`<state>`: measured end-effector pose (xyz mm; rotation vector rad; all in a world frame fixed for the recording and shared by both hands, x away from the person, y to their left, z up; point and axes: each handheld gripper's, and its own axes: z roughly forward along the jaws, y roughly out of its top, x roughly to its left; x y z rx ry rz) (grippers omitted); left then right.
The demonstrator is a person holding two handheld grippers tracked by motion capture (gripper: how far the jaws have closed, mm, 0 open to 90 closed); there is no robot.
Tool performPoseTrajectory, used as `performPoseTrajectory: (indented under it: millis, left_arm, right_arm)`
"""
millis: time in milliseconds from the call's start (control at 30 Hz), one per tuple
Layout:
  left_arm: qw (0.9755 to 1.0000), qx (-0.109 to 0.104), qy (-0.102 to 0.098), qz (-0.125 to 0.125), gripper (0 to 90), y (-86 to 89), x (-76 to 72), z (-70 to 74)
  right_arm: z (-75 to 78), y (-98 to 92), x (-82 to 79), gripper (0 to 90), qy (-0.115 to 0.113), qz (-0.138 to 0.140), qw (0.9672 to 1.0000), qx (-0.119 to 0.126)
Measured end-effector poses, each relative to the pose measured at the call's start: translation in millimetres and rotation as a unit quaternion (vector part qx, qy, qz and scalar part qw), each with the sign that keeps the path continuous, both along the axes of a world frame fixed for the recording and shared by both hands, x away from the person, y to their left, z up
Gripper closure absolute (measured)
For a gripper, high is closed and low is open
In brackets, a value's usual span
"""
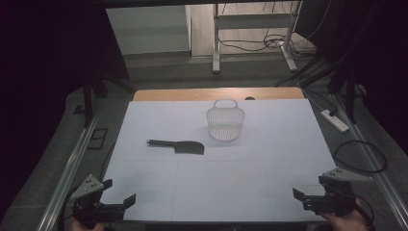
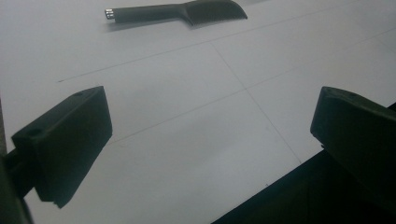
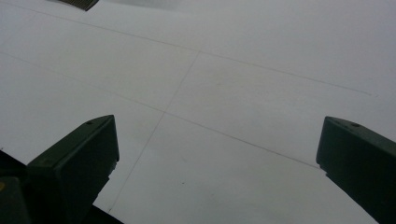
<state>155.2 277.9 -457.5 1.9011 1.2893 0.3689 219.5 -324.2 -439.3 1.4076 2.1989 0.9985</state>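
A dark cleaver-like knife (image 1: 176, 146) lies flat on the white table (image 1: 279, 144), handle to the left, a little left of centre. Behind it and to the right a white wire basket (image 1: 225, 121) stands upright with its handle up. My left gripper (image 1: 119, 192) rests at the table's front left corner, open, with nothing between its jaws. My right gripper (image 1: 310, 188) sits at the front right corner, also open with nothing in it. The left gripper view has the knife (image 2: 177, 11) far ahead of the open left gripper (image 2: 210, 135). In the right gripper view, the open right gripper (image 3: 217, 154) has bare table between its jaws.
Metal rails (image 1: 72, 163) run along both sides of the table. A power strip (image 1: 335, 120) and a looped cable (image 1: 361, 156) lie on the floor to the right. A desk frame (image 1: 252, 29) stands beyond the table's wooden far edge (image 1: 216, 94).
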Motion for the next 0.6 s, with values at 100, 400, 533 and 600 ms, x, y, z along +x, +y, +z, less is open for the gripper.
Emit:
performPoseTrajectory:
  millis: [100, 400, 533, 600]
  left_arm:
    - [1.0000, -0.004, 0.002, 0.000, 0.0, 0.8, 0.5, -0.3]
    - [0.9999, -0.007, 0.007, -0.002, 0.0, 1.4, 1.9, -0.7]
    - [0.9999, -0.009, 0.008, 0.000, 0.0, 1.9, 1.8, -0.8]
    - [0.9999, -0.010, 0.009, 0.000, 0.0, 2.2, 1.9, -0.9]
  right_arm:
    - [0.2, 0.3, -0.4, 0.0, -0.001, -0.001, 1.0000, 0.000]
    - [-0.1, 3.5, -1.4, 0.0, -0.002, 0.007, 0.9999, -0.014]
    - [-0.1, 3.5, -1.2, 0.0, -0.001, 0.008, 0.9999, -0.014]
    - [-0.1, 4.1, -1.3, 0.0, -0.002, 0.008, 0.9998, -0.016]
